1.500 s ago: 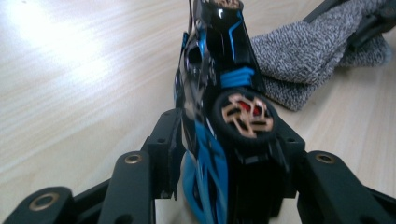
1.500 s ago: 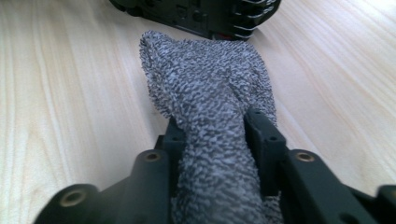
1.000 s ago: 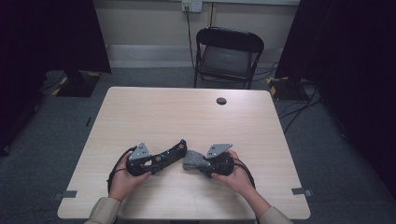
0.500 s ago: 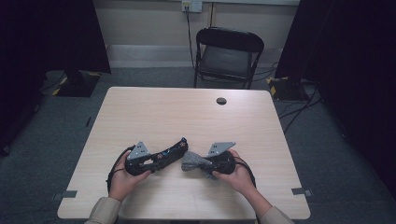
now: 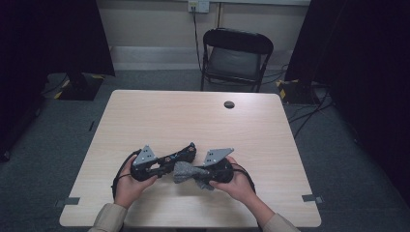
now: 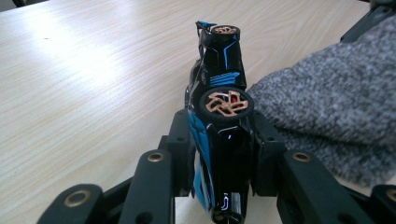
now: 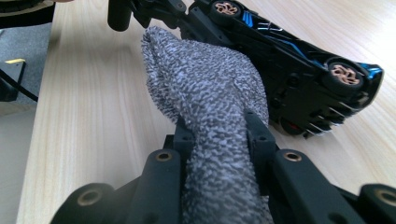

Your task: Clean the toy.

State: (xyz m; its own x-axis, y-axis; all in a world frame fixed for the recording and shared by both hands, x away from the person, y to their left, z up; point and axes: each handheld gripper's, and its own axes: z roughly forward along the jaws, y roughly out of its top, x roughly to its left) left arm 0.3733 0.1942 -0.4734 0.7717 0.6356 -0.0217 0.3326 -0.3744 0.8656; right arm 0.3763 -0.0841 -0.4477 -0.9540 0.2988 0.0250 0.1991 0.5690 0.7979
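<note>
My left gripper (image 5: 170, 159) is shut on a black and blue toy car (image 5: 181, 153) with bronze wheels, held on its side above the table (image 5: 193, 116). In the left gripper view the jaws of the left gripper (image 6: 219, 140) clamp the car (image 6: 222, 116) across its body. My right gripper (image 5: 199, 174) is shut on a bunched grey cloth (image 5: 185, 171). In the right gripper view the cloth (image 7: 210, 93) sticks out past the right gripper (image 7: 217, 130) and lies against the car's underside (image 7: 289, 51). The cloth (image 6: 336, 107) also shows beside the car in the left gripper view.
A black folding chair (image 5: 237, 53) stands behind the table's far edge. A dark round cable hole (image 5: 229, 104) sits near the far middle of the tabletop. Both hands work close to the near edge. Dark curtains hang left and right.
The right gripper has carried the grey cloth a little to the left and up, onto the car. The left gripper with the car has stayed put.
</note>
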